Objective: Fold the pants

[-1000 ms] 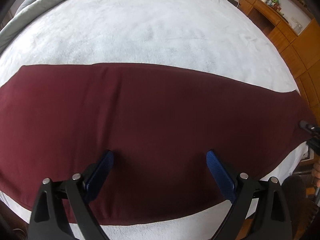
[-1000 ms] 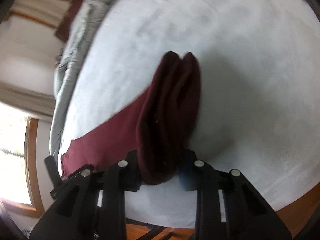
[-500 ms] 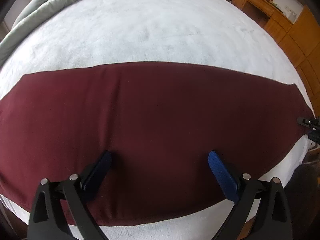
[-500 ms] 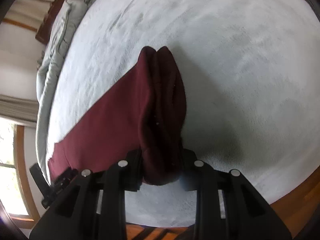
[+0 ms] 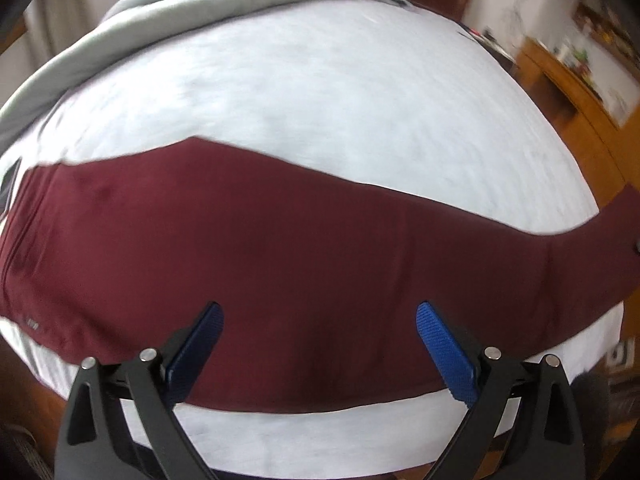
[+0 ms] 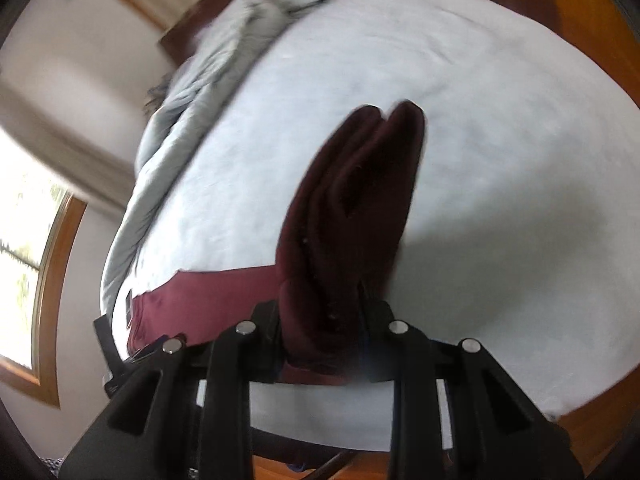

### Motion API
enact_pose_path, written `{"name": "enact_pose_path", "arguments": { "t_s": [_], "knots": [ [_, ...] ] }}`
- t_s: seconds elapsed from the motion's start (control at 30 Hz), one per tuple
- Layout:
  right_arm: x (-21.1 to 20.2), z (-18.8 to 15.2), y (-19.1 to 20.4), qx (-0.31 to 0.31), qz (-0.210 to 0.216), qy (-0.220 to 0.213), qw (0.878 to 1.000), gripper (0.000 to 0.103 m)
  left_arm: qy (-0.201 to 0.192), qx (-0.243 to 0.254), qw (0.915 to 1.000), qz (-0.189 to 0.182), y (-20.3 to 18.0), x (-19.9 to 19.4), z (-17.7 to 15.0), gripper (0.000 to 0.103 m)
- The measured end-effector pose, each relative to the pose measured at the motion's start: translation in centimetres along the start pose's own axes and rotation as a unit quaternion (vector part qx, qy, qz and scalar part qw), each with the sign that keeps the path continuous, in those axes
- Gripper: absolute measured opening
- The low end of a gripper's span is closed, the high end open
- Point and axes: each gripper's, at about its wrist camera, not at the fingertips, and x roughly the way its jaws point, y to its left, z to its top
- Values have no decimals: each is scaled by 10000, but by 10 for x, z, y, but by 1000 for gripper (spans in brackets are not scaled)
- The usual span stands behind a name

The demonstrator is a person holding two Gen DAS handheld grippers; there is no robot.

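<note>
Dark red pants (image 5: 280, 264) lie stretched across a white bed (image 5: 320, 92), with the waistband at the left. My left gripper (image 5: 320, 336) is open and hovers just above the pants' near edge, its blue pads (image 5: 444, 344) apart. My right gripper (image 6: 322, 332) is shut on the bunched leg end of the pants (image 6: 360, 208) and holds it lifted above the bed (image 6: 480, 120). In the left wrist view that end rises off the bed at the far right (image 5: 616, 216).
A grey duvet (image 5: 200, 12) is heaped along the bed's far side, and also shows in the right wrist view (image 6: 192, 92). Wooden furniture (image 5: 568, 92) stands at the right. A window (image 6: 24, 240) is at the left. The bed's near edge lies just under my left gripper.
My right gripper has lifted the leg end higher off the bed. The left wrist view has tilted up, so more duvet shows. The left gripper stays open.
</note>
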Motion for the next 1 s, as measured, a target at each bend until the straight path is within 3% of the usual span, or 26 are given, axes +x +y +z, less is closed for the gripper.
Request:
{"name": "enact_pose_path", "arguments": {
  "t_s": [0.13, 0.37, 0.53, 0.7, 0.8, 0.87, 0.97, 1.0],
  "knots": [
    [25, 1, 61, -443, 273, 138, 9986, 27, -16, -497, 9988, -19, 39, -6, 2, 98],
    [99, -20, 137, -903, 508, 800, 9914, 27, -127, -1023, 9946, -67, 79, -17, 4, 98],
    [158, -54, 170, -1286, 293, 1425, 9810, 27, -64, -1254, 9918, -221, 96, -20, 3, 98],
    [201, -95, 168, -1507, 9, 1834, 9714, 28, 130, -1405, 9883, -583, 101, -16, 2, 98],
    [210, -106, 164, -1605, -59, 1888, 9688, 35, 325, -1470, 9850, -848, 93, -8, 2, 98],
    [208, -110, 166, -1689, 134, 1888, 9673, 62, 505, -1492, 9815, -1084, 87, -1, 2, 98],
    [198, -111, 169, -1642, 618, 2021, 9635, 83, 809, -1580, 9727, -1495, 75, 9, 3, 98],
    [189, -107, 165, -1481, 831, 1985, 9653, 83, 948, -1640, 9671, -1696, 70, 13, 4, 98]
  ]
}}
